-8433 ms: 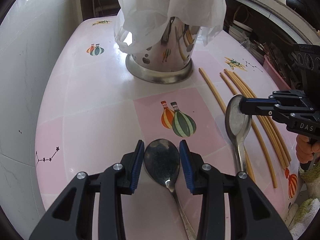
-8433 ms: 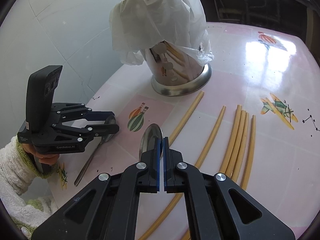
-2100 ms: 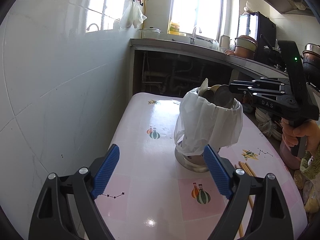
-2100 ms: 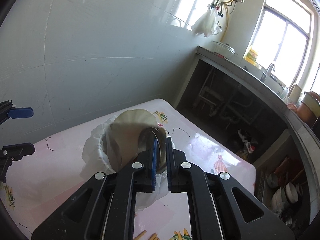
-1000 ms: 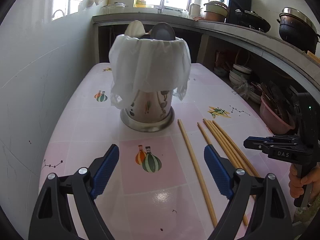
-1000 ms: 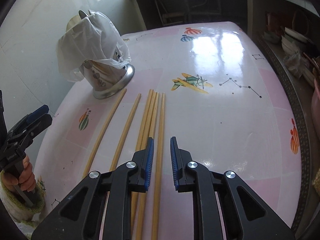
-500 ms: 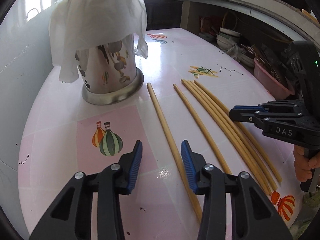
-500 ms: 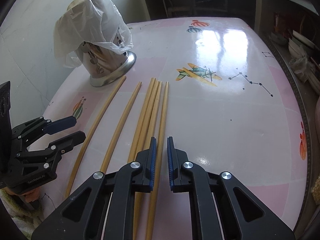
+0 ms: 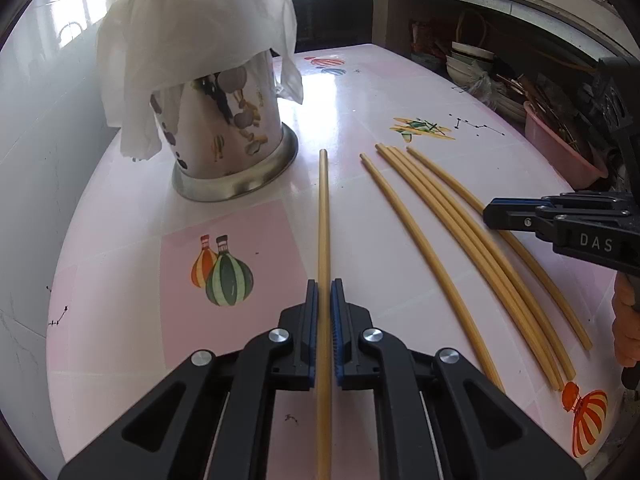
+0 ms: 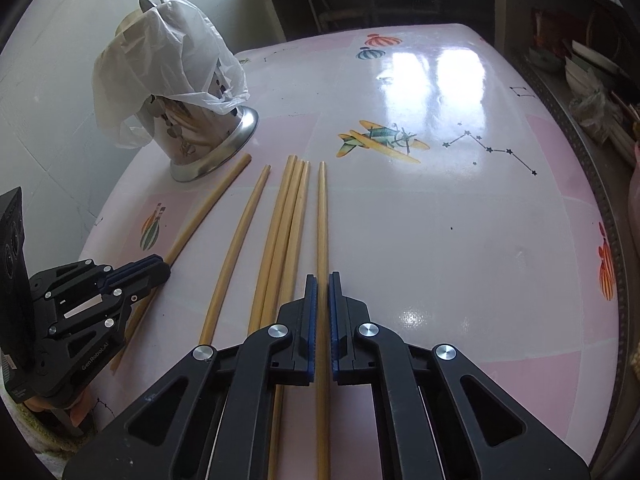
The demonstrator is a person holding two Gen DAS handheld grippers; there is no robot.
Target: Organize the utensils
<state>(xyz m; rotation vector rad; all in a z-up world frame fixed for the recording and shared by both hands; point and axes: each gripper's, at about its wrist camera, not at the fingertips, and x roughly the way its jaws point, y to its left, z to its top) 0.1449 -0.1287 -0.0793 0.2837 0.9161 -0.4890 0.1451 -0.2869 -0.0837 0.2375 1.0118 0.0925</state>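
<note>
Several yellow chopsticks lie side by side on the pink patterned table (image 9: 360, 92). My left gripper (image 9: 324, 292) has its jaws closing on the leftmost chopstick (image 9: 323, 208), with both blue pads against it. My right gripper (image 10: 322, 284) is likewise closing on the rightmost chopstick (image 10: 322, 216), which is pinched between its pads. The other chopsticks (image 10: 288, 216) rest between the two. A steel utensil holder (image 9: 224, 140) draped in a white plastic bag (image 9: 192, 32) stands behind them on the left. Each view shows the other tool: the right gripper (image 9: 486, 216) and the left gripper (image 10: 164, 270).
A white tiled wall (image 9: 32, 160) borders the table on the left. Past the table's right edge sit a pink basin (image 9: 560, 152) and stacked bowls (image 9: 468, 60) under a counter. A person's hand (image 9: 628, 320) holds the right tool.
The left jaws came from wide open to pinched on the leftmost chopstick as the gripper dropped toward the table. The right jaws narrowed onto the rightmost chopstick.
</note>
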